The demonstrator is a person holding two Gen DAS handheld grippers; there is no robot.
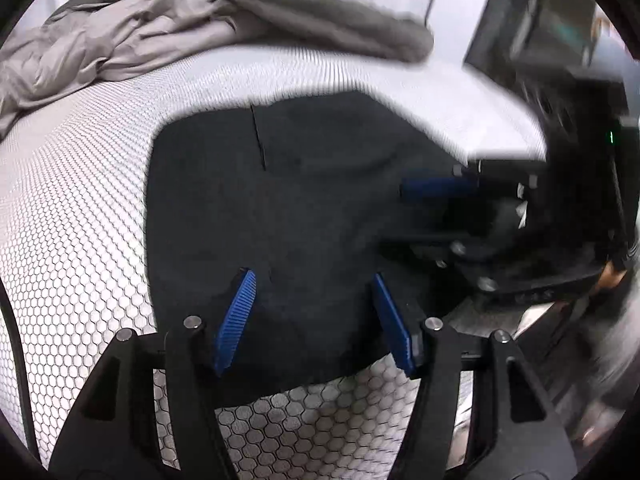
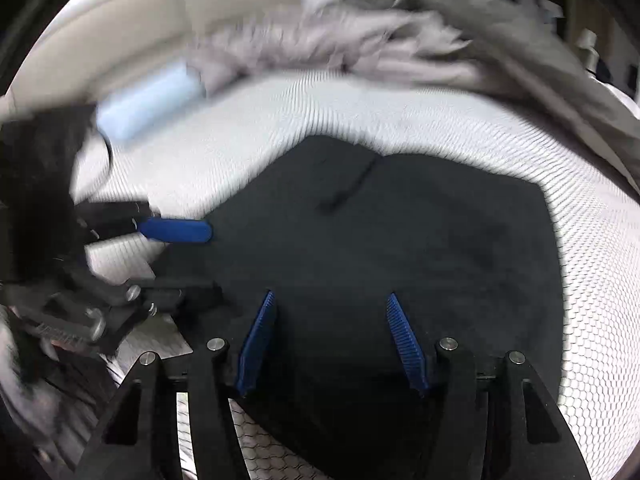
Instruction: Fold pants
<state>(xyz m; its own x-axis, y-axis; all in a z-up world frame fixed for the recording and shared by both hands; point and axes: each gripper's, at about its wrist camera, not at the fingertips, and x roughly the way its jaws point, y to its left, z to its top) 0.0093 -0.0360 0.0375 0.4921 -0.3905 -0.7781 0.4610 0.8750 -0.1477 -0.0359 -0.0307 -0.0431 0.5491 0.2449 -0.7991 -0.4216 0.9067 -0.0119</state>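
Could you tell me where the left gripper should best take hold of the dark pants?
Probably the near edge of the pants, approached low from the near side. They lie flat on the white sheet, so only an edge gives the open left gripper something to pinch; the middle offers no fold.

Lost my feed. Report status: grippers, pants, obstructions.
Left gripper open, right gripper open, both empty over the pants. Pants folded compact on the bed. Grey bedding bunched beyond, clear of pants.
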